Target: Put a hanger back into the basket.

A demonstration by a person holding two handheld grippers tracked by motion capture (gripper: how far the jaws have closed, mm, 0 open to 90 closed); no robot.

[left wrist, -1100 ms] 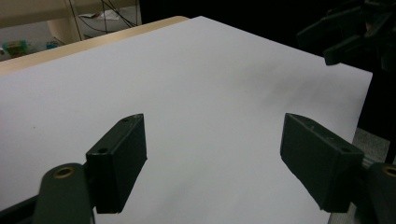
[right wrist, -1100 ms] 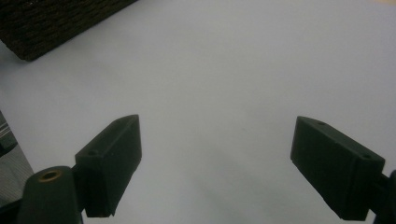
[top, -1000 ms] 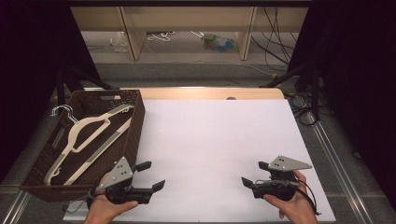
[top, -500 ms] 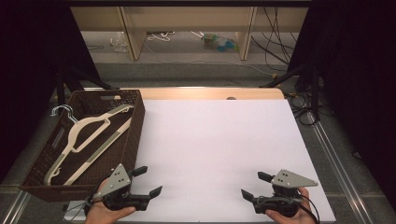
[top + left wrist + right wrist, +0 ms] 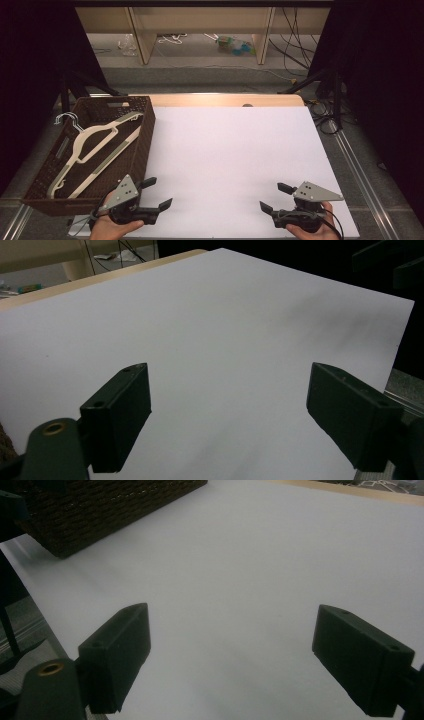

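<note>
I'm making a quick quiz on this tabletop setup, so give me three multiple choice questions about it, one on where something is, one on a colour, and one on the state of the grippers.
1. Where does the basket sit on the table?
A. at its left edge
B. at its middle
C. at its right edge

2. What colour is the hanger in the basket?
A. red
B. cream white
C. blue

3. How do the left gripper and the right gripper stand?
A. both shut
B. one open, one shut
C. both open, holding nothing

Answers: 1 A, the high view shows the basket along the left edge. 2 B, the hanger is pale against the dark weave. 3 C, each gripper view shows jaws wide apart over bare white surface.
</note>
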